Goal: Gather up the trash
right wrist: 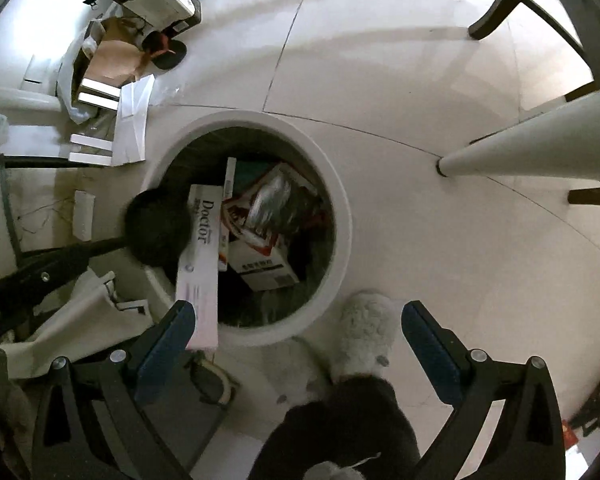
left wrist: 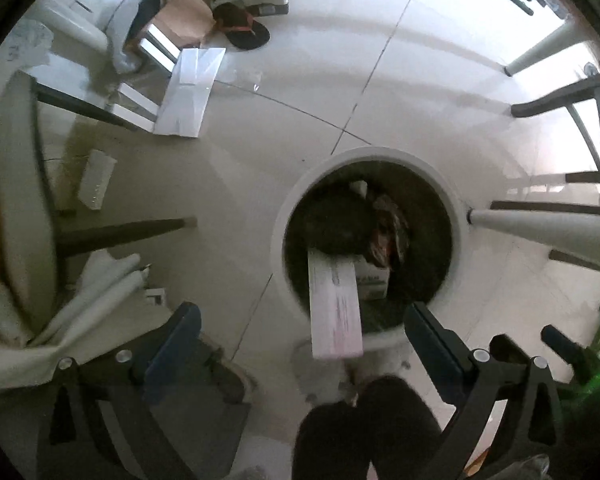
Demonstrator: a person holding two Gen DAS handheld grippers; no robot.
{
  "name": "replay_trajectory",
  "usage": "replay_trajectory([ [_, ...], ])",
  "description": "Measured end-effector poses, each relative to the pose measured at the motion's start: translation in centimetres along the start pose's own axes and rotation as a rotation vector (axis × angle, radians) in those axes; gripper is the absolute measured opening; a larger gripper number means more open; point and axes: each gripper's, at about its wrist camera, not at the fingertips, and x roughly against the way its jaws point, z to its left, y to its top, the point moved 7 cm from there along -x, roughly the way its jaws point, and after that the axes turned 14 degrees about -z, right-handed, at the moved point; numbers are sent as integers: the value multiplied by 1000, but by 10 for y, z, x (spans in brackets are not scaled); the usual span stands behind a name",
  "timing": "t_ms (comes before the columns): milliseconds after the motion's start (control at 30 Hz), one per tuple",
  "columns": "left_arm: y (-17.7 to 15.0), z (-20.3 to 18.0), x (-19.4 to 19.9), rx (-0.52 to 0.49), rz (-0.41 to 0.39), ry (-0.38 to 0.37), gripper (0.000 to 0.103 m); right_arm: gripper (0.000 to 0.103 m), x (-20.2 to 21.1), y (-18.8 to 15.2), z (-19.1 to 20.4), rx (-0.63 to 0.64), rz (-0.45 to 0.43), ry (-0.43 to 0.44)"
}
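A round white trash bin (left wrist: 452, 216) (right wrist: 342, 216) stands on the tiled floor, seen from above. Inside lie cardboard boxes (right wrist: 260, 256), a foil wrapper (right wrist: 272, 196) and other trash. A long white box printed "Doctor" (right wrist: 202, 256) (left wrist: 334, 308) leans over the bin's near rim, one end inside. A dark round object (right wrist: 156, 228) (left wrist: 336, 220) sits at the bin's left edge. My left gripper (left wrist: 300, 336) is open and empty above the bin. My right gripper (right wrist: 298, 332) is open and empty; its left finger is next to the box's near end.
White flat cartons (left wrist: 190, 88) (right wrist: 132, 120), a brown paper bag (left wrist: 184, 20) and a sandal (left wrist: 244, 28) lie at the far left. A small white box (left wrist: 96, 178) lies on the floor. Table legs (left wrist: 548, 228) (right wrist: 532, 148) and chair legs stand right. The person's fluffy slipper (right wrist: 364, 332) is near the bin.
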Motion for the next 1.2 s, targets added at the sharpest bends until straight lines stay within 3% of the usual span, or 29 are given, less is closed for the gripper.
replay_trajectory([
  [133,-9,-1,57,-29,-8,19,103,103,53,0,1,-4,3,-13],
  [267,-15,-3,132,-62,-19,9,103,103,135,-4,3,-5,14,-5],
  [467,-12,-10,259,-117,-52,-79,103,103,271,-10,17,-30,38,77],
  [567,0,-14,321,-174,-98,-143,103,103,343,-6,20,-53,7,114],
  [700,20,-8,395,-262,-209,-194,103,103,442,9,40,-62,-96,153],
  [900,33,8,450,-316,-248,-293,103,103,530,9,72,-92,-201,192],
  [1200,21,10,509,-368,-232,-434,103,103,613,-22,89,-166,-275,194],
])
